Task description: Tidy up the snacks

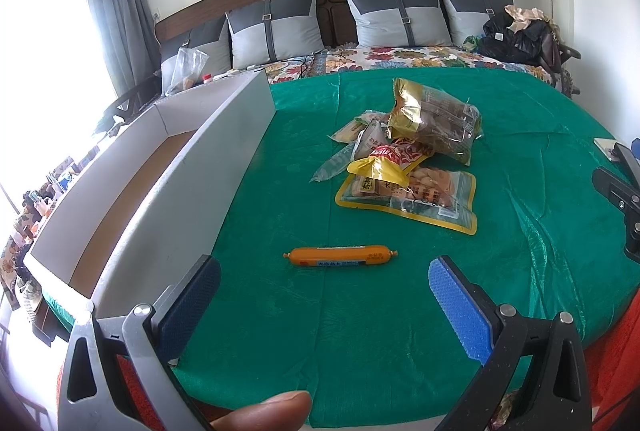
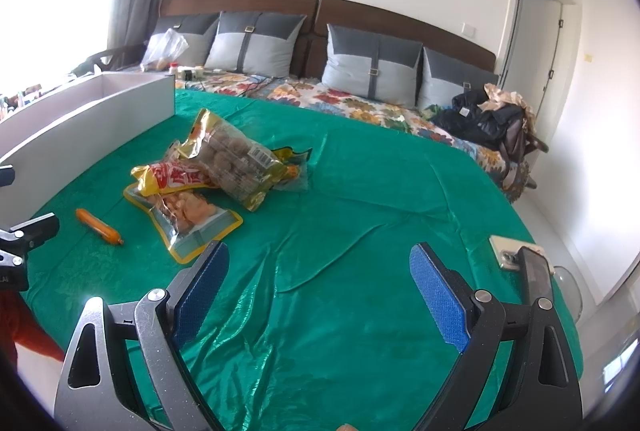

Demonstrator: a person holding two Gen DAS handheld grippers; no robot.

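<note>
**Snacks lying on green cover, both claws apart and empty**

Orange sausage stick (image 1: 340, 257) is lying alone on the green cover (image 1: 520, 231), crosswise, just ahead of the left gripper (image 1: 324, 271) and apart from the other snacks. Behind it a pile is sitting mid-cover: flat yellow-edged pouch (image 1: 416, 197) at the bottom w/ a red-and-yellow pack (image 1: 396, 155) resting on it, gold bag (image 1: 436, 119) leaning on top, small pale packets (image 1: 352, 131) sticking out at the pile's left side. White box (image 1: 168, 167) is standing open along the left edge of the cover, near the sausage; contents not visible.

Left gripper is hovering w/ jaws wide apart, holding nothing. A fingertip (image 1: 268, 411) is showing at the frame's bottom edge. Right gripper (image 2: 320, 291) is hovering over bare cover to the right of the pile, jaws likewise spread, nothing btwn them. Gray pillows (image 1: 400, 15) are leaning against the headboard beyond.
</note>
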